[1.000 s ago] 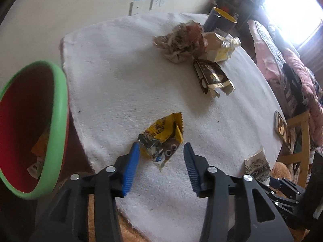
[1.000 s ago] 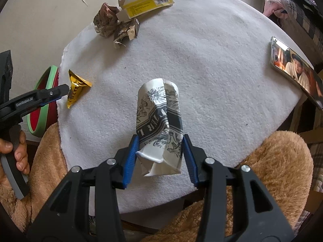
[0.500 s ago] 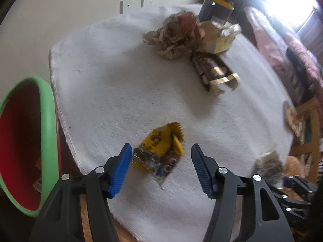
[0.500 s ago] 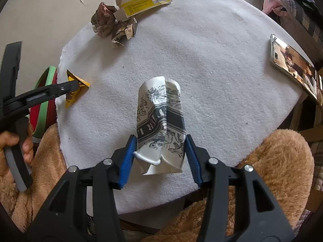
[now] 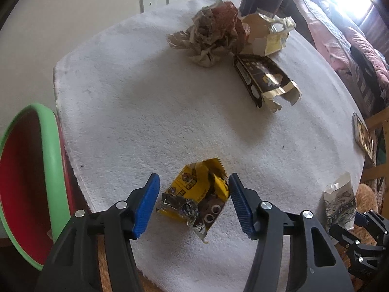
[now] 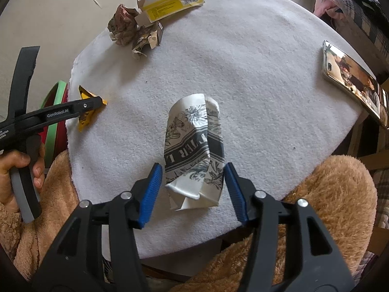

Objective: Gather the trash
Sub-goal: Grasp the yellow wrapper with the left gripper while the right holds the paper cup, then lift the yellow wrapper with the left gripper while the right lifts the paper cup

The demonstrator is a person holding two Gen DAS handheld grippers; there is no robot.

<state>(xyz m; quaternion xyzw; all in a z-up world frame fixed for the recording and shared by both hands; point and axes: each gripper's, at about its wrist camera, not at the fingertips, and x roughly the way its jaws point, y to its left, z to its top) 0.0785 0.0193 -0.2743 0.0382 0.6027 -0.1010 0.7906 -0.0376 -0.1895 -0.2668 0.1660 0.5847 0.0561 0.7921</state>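
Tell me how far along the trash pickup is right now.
Barely started. The red bin has scraps in it. The left gripper is closing around a yellow snack wrapper; the right gripper is opening around a flattened paper cup. Neither is gripped or lifted. Crumpled paper, a yellow carton and a dark box remain.

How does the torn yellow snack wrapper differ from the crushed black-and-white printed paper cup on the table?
The torn yellow snack wrapper is shiny foil lying flat; the crushed black-and-white printed paper cup is matte paper, bulkier, lying on its side. The wrapper sits near the table edge beside the red bin with a green rim; the cup lies nearer the person's fuzzy brown sleeve. Both rest on the white cloth between open blue-padded tongs, untouched.
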